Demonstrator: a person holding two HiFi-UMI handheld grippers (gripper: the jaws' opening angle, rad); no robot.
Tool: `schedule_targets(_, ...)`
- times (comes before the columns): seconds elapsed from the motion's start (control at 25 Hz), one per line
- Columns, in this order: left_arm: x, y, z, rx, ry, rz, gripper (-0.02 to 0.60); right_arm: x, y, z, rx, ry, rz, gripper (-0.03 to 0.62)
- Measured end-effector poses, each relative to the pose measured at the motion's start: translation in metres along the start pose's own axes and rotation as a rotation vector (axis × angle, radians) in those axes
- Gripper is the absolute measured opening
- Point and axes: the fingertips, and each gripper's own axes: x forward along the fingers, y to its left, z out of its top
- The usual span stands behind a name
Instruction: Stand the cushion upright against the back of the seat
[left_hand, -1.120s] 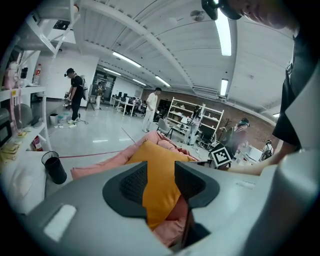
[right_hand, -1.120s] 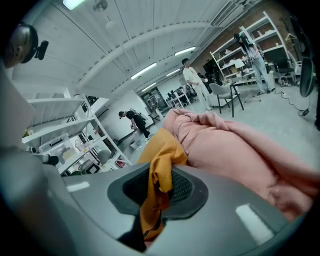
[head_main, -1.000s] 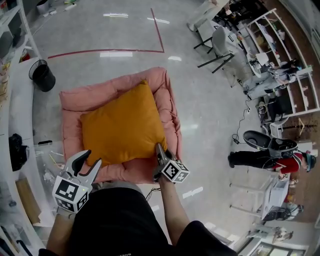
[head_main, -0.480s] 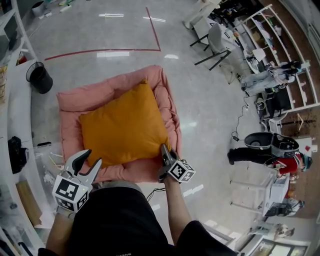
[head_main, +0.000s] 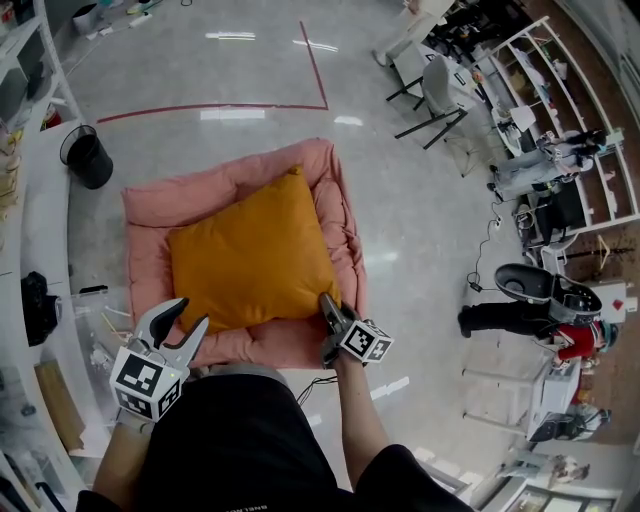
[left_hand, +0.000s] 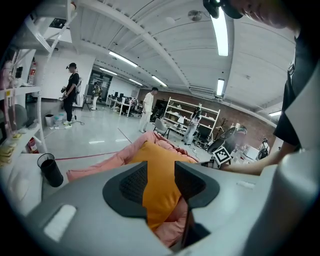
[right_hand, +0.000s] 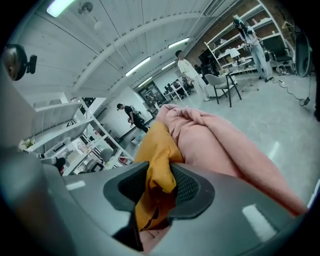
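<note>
Cushion (head_main: 250, 255) flat w/in seat (head_main: 341, 215) rims; floor (head_main: 425, 225) open.

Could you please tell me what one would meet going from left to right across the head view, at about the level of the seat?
Black bin → orange cushion, lying on the pink seat → person in a red top, standing on the floor far to the right.

It looks like a large open lab or workshop. Red tape (head_main: 215, 107) marks the glossy floor (head_main: 420, 230). White shelving (left_hand: 179, 109) stands under ceiling strip lights (left_hand: 220, 30).
</note>
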Motion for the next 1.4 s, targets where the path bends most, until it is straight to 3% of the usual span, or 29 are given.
schedule_targets(0.24, 0.002, -0.001, 0.001, 0.009, -0.001, -0.019, 0.178, 0.007, 0.006, -0.012, -0.067, 0.067, -0.041, 0.172)
schedule_targets(0.48, -0.002, 0.004, -0.002, 0.017, -0.010, -0.025, 0.178, -0.007, 0.006, -0.005, -0.017, 0.045, -0.050, 0.207)
schedule_targets(0.68, -0.008, 0.013, 0.001, 0.014, -0.014, -0.015, 0.178, -0.027, 0.017, 0.020, -0.053, 0.001, -0.050, 0.197)
schedule_targets(0.88, -0.015, 0.020, 0.004, 0.013, -0.023, -0.006, 0.179, -0.025, 0.045, 0.043, -0.154, -0.014, -0.040, 0.178)
schedule_targets(1.16, -0.041, 0.037, 0.006, -0.015, -0.051, 0.056, 0.177, 0.007, 0.114, 0.063, -0.285, -0.017, 0.049, 0.117)
schedule_targets(1.4, -0.072, 0.061, 0.003, -0.073, -0.088, 0.153, 0.175, 0.051, 0.203, 0.054, -0.358, 0.034, 0.243, 0.106)
